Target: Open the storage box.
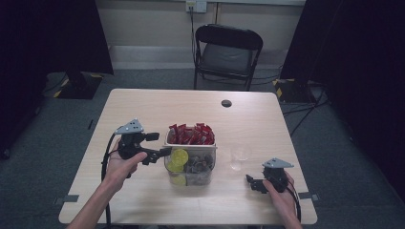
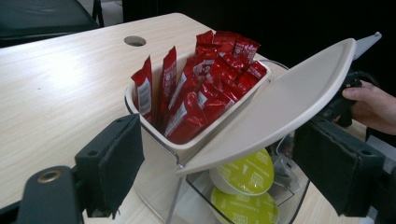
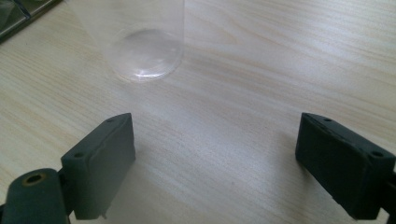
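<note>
The step in hand was judged to be the reaching into the lower compartment of the clear organiser box at the middle of the table. The left gripper was held against the box's left side, level with the green-lidded capsules. In the left gripper view its fingers were seen spread wide, with nothing held between them; the cream flap was seen tilted open above the capsules, and the red sachets stood upright in the upper tray. Whether the flap was touched by a finger could not be told.

The right gripper was rested low on the table near the person's edge, just beside a clear plastic cup standing upright to the right of the box. Its fingers were likewise seen wide apart and empty, with the cup's base ahead of them.

For the next move, the left fingers would probably need to be slid under the flap and closed on one capsule, without the flap being knocked down.
</note>
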A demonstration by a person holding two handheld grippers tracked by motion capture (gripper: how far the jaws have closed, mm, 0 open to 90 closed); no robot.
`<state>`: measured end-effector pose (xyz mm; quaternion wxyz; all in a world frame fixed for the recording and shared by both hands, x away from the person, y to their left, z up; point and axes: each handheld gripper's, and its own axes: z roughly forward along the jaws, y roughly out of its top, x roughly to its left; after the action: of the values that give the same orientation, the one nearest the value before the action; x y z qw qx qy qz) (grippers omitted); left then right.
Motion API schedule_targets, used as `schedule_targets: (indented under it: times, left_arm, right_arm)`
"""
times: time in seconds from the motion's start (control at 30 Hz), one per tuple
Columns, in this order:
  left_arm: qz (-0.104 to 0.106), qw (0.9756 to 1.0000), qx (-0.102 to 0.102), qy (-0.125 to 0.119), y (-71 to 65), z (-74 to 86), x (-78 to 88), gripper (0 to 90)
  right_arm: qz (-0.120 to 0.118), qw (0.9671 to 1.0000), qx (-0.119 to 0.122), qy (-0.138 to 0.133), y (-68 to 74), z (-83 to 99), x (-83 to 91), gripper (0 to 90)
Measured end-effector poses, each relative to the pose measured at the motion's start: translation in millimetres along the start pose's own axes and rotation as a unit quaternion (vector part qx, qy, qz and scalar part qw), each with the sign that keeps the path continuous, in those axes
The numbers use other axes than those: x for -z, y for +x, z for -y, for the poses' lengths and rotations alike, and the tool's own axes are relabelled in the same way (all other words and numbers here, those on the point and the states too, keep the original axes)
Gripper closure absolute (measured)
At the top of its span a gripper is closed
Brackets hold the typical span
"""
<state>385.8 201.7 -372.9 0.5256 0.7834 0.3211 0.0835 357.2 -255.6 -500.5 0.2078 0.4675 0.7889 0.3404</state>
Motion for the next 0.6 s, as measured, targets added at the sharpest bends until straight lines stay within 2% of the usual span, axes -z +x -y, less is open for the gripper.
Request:
schedule_targets:
  times: [0.53,0.57,0.6]
  left_arm:
    - [-0.008,0.9999,0.009,-0.004,8.9,-12.8,-6.9,17.9]
    - [-0.01,0.9998,0.019,-0.006,10.6,-13.1,-7.5,18.0]
    - [-0.01,0.9998,0.019,-0.006,10.6,-13.1,-7.5,18.0]
  right_arm:
    - [0.0,1.0,0.0,0.0,0.0,0.0,0.0,11.6]
    - [0.0,1.0,0.0,0.0,0.0,0.0,0.0,11.5]
    - [0.0,1.0,0.0,0.0,0.0,0.0,0.0,11.6]
